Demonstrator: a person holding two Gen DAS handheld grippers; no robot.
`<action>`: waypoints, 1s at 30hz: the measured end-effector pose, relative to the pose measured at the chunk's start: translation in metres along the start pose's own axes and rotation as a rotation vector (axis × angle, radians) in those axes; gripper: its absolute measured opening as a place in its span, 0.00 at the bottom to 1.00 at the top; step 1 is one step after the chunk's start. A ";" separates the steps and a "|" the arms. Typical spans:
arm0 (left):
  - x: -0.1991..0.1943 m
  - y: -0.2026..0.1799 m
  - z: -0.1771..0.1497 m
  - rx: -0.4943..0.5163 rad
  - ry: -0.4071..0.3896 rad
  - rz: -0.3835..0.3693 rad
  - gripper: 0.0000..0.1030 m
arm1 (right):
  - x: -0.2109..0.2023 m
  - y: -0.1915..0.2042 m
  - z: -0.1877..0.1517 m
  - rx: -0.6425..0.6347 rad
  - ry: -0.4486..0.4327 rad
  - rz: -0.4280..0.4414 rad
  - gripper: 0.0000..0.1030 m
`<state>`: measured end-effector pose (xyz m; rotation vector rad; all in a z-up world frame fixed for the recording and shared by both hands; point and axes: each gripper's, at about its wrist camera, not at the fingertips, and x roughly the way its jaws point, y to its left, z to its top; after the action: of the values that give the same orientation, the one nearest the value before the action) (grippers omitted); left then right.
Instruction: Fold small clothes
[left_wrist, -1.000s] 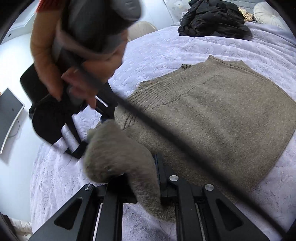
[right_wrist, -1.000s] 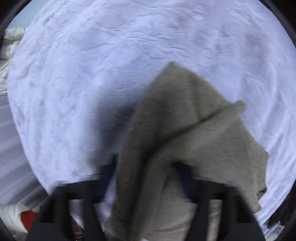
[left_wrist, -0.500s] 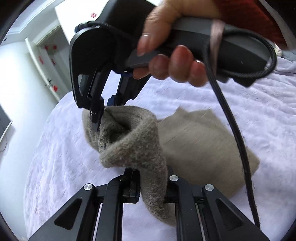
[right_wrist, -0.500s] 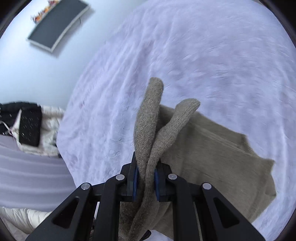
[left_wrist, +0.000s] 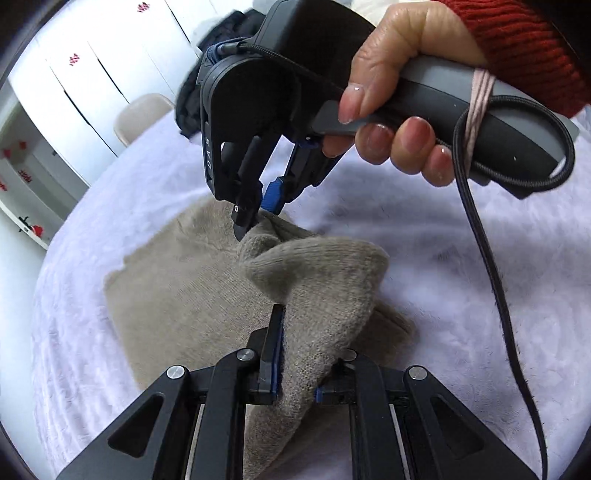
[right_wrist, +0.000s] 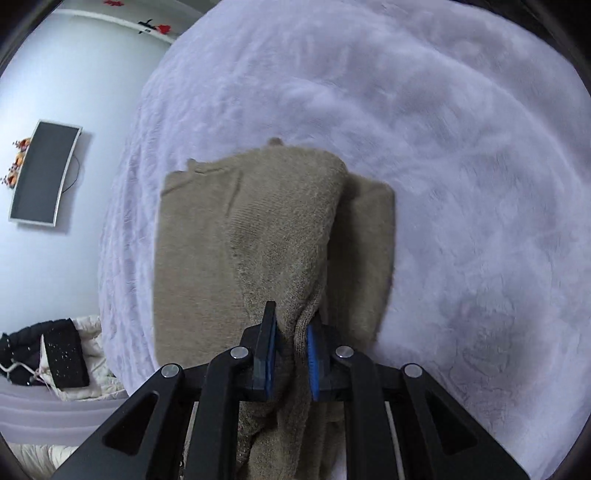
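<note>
Knit sweater (left_wrist: 192, 291) clamped by both grippers; only left view shows hand (left_wrist: 399, 122).

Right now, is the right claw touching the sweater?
Touching. The right wrist view shows the right claw pinching a bunched fold of the sweater between its blue pads.

The taupe sweater (right_wrist: 207, 240) is showing a soft, fuzzy matt knit. The bed (right_wrist: 461, 147) is wearing a plush lilac embossed cover. The left gripper (left_wrist: 297, 369) is looking like matt black plastic with shiny metal screws.
</note>
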<state>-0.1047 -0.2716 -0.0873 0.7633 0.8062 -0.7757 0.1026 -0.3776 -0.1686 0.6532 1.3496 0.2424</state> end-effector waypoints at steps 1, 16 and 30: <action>0.005 -0.004 -0.001 0.005 0.012 0.003 0.13 | 0.004 -0.007 -0.003 0.013 -0.007 0.014 0.16; -0.047 0.054 -0.016 -0.195 0.054 -0.050 0.81 | -0.074 -0.014 -0.046 0.011 -0.079 0.042 0.47; -0.025 0.156 -0.067 -0.735 0.300 -0.158 1.00 | -0.055 0.012 -0.107 -0.055 0.033 -0.029 0.06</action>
<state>-0.0096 -0.1323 -0.0535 0.1517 1.3318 -0.4459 -0.0096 -0.3654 -0.1250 0.5857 1.3782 0.2666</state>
